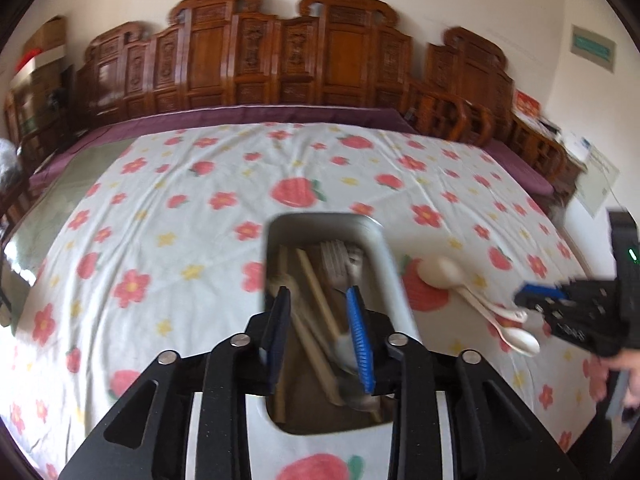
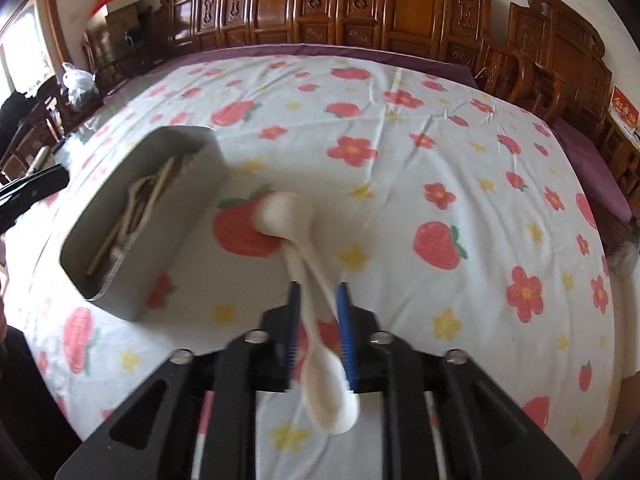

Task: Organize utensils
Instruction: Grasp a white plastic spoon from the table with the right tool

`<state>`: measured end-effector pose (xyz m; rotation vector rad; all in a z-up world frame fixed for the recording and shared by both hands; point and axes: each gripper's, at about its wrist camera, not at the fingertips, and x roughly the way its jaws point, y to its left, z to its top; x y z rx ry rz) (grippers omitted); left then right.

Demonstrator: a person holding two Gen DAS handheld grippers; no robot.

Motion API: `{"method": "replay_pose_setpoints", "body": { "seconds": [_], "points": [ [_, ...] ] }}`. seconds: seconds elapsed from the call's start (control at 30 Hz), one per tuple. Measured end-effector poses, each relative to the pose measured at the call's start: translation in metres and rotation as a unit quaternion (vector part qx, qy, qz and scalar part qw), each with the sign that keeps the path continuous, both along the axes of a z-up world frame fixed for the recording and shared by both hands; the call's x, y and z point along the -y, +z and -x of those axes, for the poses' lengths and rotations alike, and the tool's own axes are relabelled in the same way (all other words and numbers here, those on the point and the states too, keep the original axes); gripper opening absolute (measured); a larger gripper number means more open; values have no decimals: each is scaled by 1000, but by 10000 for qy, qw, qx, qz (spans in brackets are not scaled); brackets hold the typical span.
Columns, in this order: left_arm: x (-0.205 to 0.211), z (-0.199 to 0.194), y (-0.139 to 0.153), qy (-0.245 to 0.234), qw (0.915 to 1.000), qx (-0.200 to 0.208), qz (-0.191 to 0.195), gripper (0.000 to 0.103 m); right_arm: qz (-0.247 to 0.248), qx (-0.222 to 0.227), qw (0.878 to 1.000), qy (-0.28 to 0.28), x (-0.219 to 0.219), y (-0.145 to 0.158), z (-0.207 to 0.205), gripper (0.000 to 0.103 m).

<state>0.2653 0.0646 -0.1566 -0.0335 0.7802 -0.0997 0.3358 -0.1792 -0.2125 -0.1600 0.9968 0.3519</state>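
A grey tray (image 1: 390,264) holds chopsticks (image 1: 316,288), forks (image 1: 340,256) and a spoon. My left gripper (image 1: 318,294) hangs over the tray's near half, its blue pads apart and nothing pinched between them. Right of the tray, two white spoons (image 1: 440,272) lie crossed on the flowered cloth. In the right wrist view the tray (image 2: 172,240) sits at the left. My right gripper (image 2: 318,288) stands open astride the spoons' handles (image 2: 304,276), with one bowl (image 2: 280,212) ahead and the other bowl (image 2: 332,400) under the jaws. From the left wrist view, the right gripper (image 1: 532,300) hovers at the handles' end.
The flowered cloth (image 2: 400,160) covers a wide table with a purple cover (image 2: 580,140) showing at its edges. Carved wooden chairs (image 2: 400,12) line the far side. A hand (image 1: 624,368) holds the right gripper. A plastic bag (image 2: 78,80) sits far left.
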Motion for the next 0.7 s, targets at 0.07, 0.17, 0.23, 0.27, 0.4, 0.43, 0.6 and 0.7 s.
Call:
{"method": "replay_pose_setpoints", "body": {
  "seconds": [0.07, 0.17, 0.23, 0.27, 0.4, 0.43, 0.6, 0.7],
  "points": [
    [13, 3, -3, -129, 9999, -6, -72, 33, 57, -31, 10000, 30, 0, -7, -6, 22],
    [28, 6, -6, -337, 9994, -64, -64, 35, 147, -95, 9997, 155, -10, -17, -16, 22],
    [36, 8, -9, -428, 9990, -89, -90, 35, 216, -127, 9994, 225, -18, -21, -21, 22],
    [39, 8, -10, -462, 9988, -98, -96, 35, 284, -132, 9992, 258, -22, -24, -25, 22],
    [48, 11, -14, -590, 9981, -141, -133, 35, 400, -195, 9986, 277, -31, -30, -38, 22],
    [49, 11, -14, -599, 9980, -144, -135, 35, 422, -210, 9985, 271, -32, -31, -41, 22],
    [48, 11, -15, -558, 9983, -164, -96, 35, 467, -270, 9982, 266, -36, -35, -53, 22],
    [47, 10, -16, -556, 9982, -194, -72, 35, 447, -310, 9982, 248, -36, -36, -58, 22]
  ]
}}
